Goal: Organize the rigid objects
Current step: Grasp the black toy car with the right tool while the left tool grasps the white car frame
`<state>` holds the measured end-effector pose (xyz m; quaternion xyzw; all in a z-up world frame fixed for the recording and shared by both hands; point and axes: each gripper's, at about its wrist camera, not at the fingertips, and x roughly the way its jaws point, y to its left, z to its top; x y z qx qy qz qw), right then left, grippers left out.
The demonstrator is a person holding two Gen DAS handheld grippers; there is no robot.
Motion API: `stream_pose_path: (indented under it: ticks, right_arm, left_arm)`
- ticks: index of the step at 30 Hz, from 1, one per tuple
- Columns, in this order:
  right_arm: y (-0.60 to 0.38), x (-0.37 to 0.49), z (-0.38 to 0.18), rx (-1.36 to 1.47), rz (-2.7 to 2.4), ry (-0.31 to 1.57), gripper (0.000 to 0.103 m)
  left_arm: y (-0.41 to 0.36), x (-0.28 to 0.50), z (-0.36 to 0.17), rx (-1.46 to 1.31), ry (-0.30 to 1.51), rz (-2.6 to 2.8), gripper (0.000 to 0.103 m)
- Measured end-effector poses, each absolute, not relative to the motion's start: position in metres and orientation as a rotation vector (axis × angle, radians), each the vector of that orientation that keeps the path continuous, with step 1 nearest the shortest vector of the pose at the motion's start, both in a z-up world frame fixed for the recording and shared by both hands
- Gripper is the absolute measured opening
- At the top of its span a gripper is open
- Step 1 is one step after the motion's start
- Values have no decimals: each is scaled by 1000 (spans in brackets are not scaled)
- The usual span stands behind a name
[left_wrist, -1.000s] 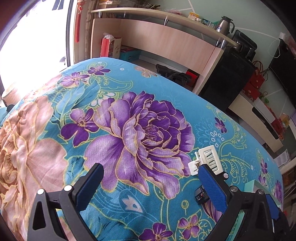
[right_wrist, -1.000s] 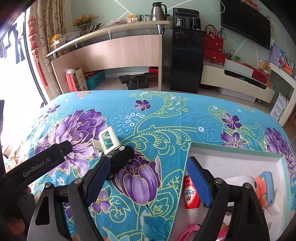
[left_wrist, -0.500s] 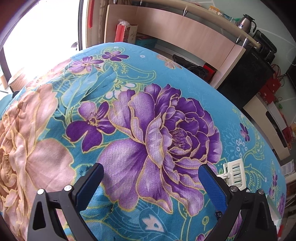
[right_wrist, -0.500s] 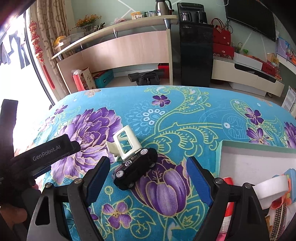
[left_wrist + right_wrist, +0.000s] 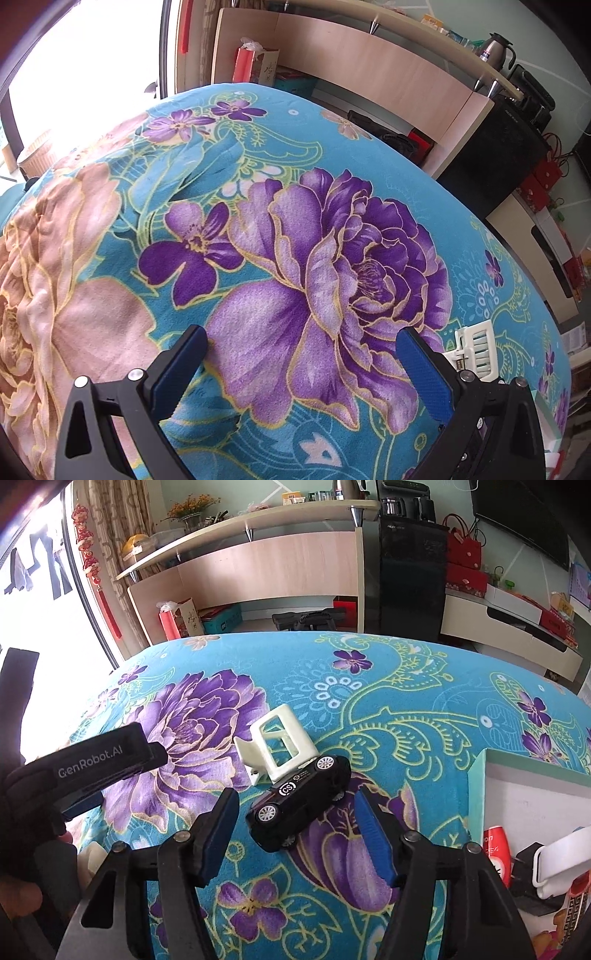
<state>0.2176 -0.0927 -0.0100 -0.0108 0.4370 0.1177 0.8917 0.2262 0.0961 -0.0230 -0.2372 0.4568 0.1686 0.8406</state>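
Observation:
A black toy car (image 5: 299,801) lies on the flowered blanket, its far end against a white plastic clip (image 5: 277,749). My right gripper (image 5: 297,819) is low over the car with a blue pad on either side. Its jaws are closing, and a small gap still shows between each pad and the car. My left gripper (image 5: 303,354) is open over a purple flower with nothing between its fingers. The white clip (image 5: 476,354) shows just beyond its right finger.
An open box with a teal rim (image 5: 476,794) sits at the right, holding a red tube (image 5: 495,853) and several other items. The left gripper's black body (image 5: 96,757), held by a hand, is at the left. Shelves and cabinets stand beyond the bed's far edge.
The right gripper came down and left until the car lies between its fingers, and its jaws narrowed. The left gripper drifted left, so the clip slid towards its right finger.

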Motion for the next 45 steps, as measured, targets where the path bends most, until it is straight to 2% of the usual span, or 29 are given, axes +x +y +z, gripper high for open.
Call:
stream_pose_path:
  ticks: [10, 15, 18, 30, 45]
  right_arm:
    - [-104, 225, -23, 61, 210, 916, 64]
    - [-114, 227, -22, 108, 185, 915, 44]
    - [-119, 227, -21, 124, 180, 917, 38]
    - [-131, 225, -12, 144, 147, 898, 38]
    - [-160, 208, 39, 141, 81, 755, 38]
  left_arm:
    - [86, 228, -23, -483, 971, 323, 103]
    - [83, 230, -22, -496, 964, 297, 103]
    - [78, 233, -20, -509, 950, 254, 103]
    - [48, 246, -18, -491, 929, 114, 103]
    - [24, 253, -15, -420, 901, 56, 103]
